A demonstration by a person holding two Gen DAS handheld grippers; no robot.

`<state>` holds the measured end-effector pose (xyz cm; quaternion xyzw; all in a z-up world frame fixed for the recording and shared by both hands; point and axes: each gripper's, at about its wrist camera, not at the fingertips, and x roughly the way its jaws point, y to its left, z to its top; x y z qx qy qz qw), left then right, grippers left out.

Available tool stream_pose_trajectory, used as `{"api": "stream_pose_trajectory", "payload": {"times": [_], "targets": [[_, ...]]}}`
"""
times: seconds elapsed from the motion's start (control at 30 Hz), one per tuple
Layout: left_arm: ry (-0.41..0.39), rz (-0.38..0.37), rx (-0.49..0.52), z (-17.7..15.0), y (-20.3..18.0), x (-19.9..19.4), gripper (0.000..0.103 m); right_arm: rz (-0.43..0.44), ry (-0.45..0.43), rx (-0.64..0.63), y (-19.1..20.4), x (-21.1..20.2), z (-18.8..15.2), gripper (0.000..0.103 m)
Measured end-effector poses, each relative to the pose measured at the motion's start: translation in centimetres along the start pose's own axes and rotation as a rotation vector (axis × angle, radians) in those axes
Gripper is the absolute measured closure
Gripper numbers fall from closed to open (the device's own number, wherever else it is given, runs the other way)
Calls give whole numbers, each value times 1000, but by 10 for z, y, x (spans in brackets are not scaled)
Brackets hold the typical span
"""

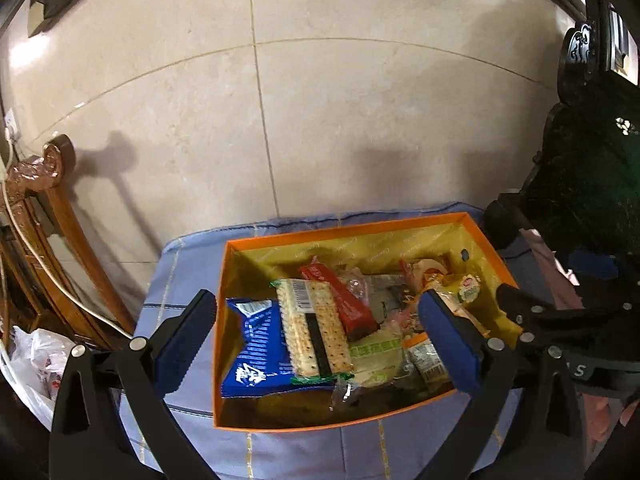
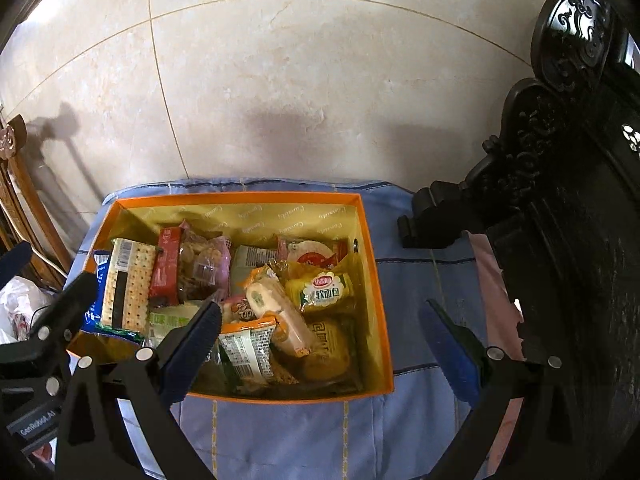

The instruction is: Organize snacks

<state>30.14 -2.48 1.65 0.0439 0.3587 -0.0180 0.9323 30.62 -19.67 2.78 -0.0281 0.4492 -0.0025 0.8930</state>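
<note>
An orange box [image 1: 218, 344] [image 2: 378, 280] with a yellow lining sits on a blue checked cloth and holds several wrapped snacks. Among them are a blue packet [image 1: 260, 356], a clear cracker pack [image 1: 314, 328] [image 2: 130, 284], a red bar [image 1: 344, 300] [image 2: 166, 264] and a yellow bread pack [image 2: 322, 290]. My left gripper [image 1: 320, 332] hangs open above the box, nothing between its blue pads. My right gripper [image 2: 322, 326] is also open above the box's near right part, holding nothing. The right gripper's black arm [image 1: 532, 320] shows in the left wrist view.
Pale tiled floor lies beyond the cloth [image 1: 188, 264] [image 2: 416, 280]. A carved brown wooden chair [image 1: 52, 208] with a white cord stands left, a white plastic bag [image 1: 40, 356] below it. Dark carved furniture [image 2: 560, 160] rises at the right, close to the box.
</note>
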Motion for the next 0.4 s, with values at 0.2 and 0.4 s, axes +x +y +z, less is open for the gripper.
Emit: {"api": "stream_pose_trajectory", "payload": {"times": [0.2,0.4], "targets": [[8,19,18,-1,-3,-1,4,-9,-7,-3,0,-3,0,4],[55,15,15,-4,-1,3,4,-9,-18,1,-3,-9,2,4]]}}
